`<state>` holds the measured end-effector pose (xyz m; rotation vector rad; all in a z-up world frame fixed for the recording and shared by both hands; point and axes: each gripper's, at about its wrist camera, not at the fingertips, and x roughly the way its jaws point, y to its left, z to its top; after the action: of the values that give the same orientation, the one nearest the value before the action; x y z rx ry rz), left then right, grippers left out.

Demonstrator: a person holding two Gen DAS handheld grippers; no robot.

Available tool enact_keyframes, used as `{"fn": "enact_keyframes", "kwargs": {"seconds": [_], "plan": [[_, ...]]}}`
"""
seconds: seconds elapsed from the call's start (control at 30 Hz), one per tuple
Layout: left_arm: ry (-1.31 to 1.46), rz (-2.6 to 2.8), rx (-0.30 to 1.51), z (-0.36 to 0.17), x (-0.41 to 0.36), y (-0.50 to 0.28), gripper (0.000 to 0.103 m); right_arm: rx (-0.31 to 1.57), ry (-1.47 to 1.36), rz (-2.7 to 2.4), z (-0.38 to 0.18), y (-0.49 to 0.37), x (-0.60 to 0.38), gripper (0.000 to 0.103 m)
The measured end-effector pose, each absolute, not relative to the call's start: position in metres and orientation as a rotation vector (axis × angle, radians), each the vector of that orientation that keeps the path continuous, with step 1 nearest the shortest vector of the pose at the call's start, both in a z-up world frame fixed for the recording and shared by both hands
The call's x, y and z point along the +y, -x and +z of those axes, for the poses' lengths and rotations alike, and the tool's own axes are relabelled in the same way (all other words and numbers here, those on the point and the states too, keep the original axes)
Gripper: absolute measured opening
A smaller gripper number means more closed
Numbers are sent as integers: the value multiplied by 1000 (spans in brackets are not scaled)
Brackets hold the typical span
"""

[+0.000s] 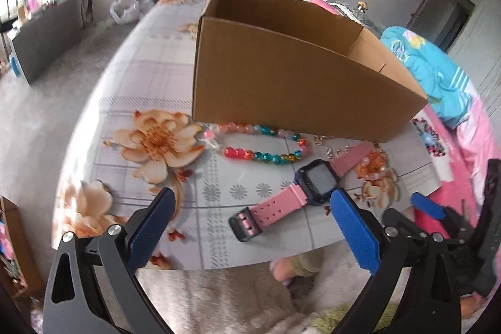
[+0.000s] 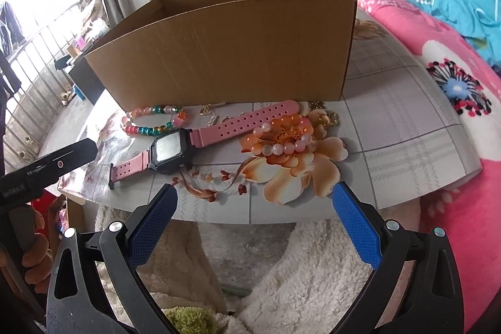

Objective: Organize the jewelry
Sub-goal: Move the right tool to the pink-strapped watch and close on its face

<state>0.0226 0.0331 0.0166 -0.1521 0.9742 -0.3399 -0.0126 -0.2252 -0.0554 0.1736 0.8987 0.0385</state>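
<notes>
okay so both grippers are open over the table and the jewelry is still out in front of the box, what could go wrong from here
1. The pink-strapped watch has its buckle end near the table's front edge; a clumsy pinch could nudge it off.
2. The small gold pieces lie close against the brown cardboard box, likely hard for wide blue fingers to pick.
3. The orange-and-white bead bracelet blends into the flower print, so the right gripper may misjudge it.

The cardboard box (image 2: 225, 52) walls off the far side — its top open (near table edge (image 2: 281, 213) bare).
</notes>
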Motion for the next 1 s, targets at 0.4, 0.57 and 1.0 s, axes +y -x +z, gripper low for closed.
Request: {"fn": "enact_keyframes", "kwargs": {"seconds": [0.4,0.57,1.0], "plan": [[-108,-273,916,8,21,-16,97,791,-55,169,-40,16,-231,88],[-228,-329,859,0,6,-2,97,762,127,405,-32,2,-205,87],[-400,-486,790,-24,-13,10,60,879,604,773,-64,-56,-135,70]]}}
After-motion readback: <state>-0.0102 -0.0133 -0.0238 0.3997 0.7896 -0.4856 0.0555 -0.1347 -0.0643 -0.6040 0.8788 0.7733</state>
